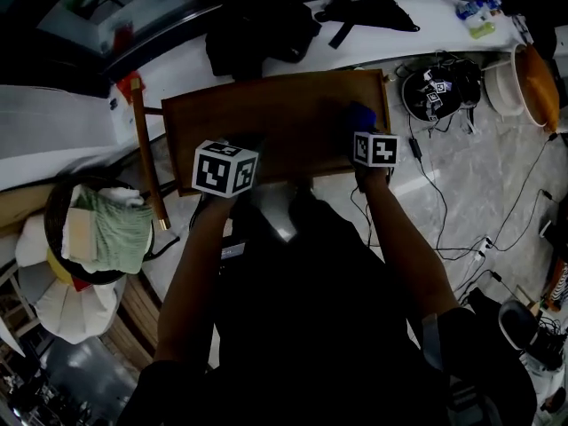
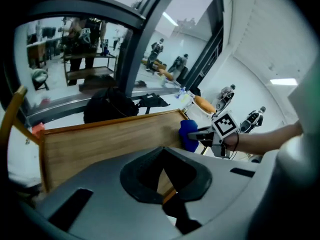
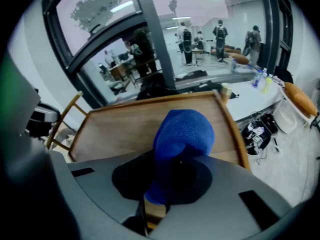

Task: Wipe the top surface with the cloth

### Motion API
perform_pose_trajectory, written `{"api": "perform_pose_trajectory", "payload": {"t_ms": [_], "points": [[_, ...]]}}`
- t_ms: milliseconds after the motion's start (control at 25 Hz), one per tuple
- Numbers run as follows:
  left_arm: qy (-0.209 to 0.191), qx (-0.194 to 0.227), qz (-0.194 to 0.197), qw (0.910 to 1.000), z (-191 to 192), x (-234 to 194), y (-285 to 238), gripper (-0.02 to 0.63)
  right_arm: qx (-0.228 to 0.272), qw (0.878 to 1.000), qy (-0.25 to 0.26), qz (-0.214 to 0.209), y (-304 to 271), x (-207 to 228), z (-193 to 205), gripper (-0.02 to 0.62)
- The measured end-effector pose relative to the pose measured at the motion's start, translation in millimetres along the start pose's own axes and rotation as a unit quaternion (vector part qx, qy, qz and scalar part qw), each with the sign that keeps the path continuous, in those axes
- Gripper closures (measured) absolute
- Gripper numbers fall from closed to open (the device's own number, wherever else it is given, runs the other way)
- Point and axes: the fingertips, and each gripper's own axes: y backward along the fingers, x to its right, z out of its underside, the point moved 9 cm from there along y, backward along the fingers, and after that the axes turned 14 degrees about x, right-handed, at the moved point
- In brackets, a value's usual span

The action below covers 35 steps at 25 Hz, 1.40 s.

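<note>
The wooden table top [image 1: 284, 118] lies straight ahead of me. My right gripper [image 1: 364, 127] is shut on a blue cloth [image 1: 362, 114] and holds it over the top's right end, near the front edge. In the right gripper view the cloth [image 3: 182, 131] bulges out of the right gripper [image 3: 172, 169] above the wooden top [image 3: 125, 126]. My left gripper [image 1: 232, 153] sits at the front edge of the top, left of centre. Its jaws look closed with nothing between them in the left gripper view, where the left gripper [image 2: 162, 169] faces the wooden top [image 2: 100, 139], the cloth [image 2: 188, 134] and the right gripper [image 2: 200, 133].
A black bag [image 1: 257, 25] lies on the white ledge behind the table. A wooden chair frame [image 1: 146, 153] stands at the left end. A basket with a green cloth [image 1: 111, 229] is at lower left. A helmet and cables [image 1: 435, 91] lie on the floor at right.
</note>
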Motion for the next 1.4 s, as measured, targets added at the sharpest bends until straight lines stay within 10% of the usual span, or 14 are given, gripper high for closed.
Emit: {"api": "perform_pose_trajectory", "payload": {"t_ms": [360,640,1040,1400], "points": [[0.047,0.023,-0.099,0.9937,33.6,-126.6,164.4,0.598,-0.028,0.973,-0.001,-0.228,-51.6,-280.7,36.5,0.534],[0.049,0.003,-0.134,0.9897,64.3,-186.8,237.9,0.598,-0.045,0.954,0.018,-0.297,-97.3,-425.9,54.5,0.534],[0.033,-0.024,-0.111,0.9930,77.8,-192.9,238.1,0.598,-0.060,0.952,0.081,-0.289,-120.7,-456.3,72.5,0.534],[0.025,-0.032,-0.082,0.9958,61.4,-154.0,185.9,0.598,-0.071,0.961,0.089,-0.251,-109.6,-387.7,66.9,0.534]]}}
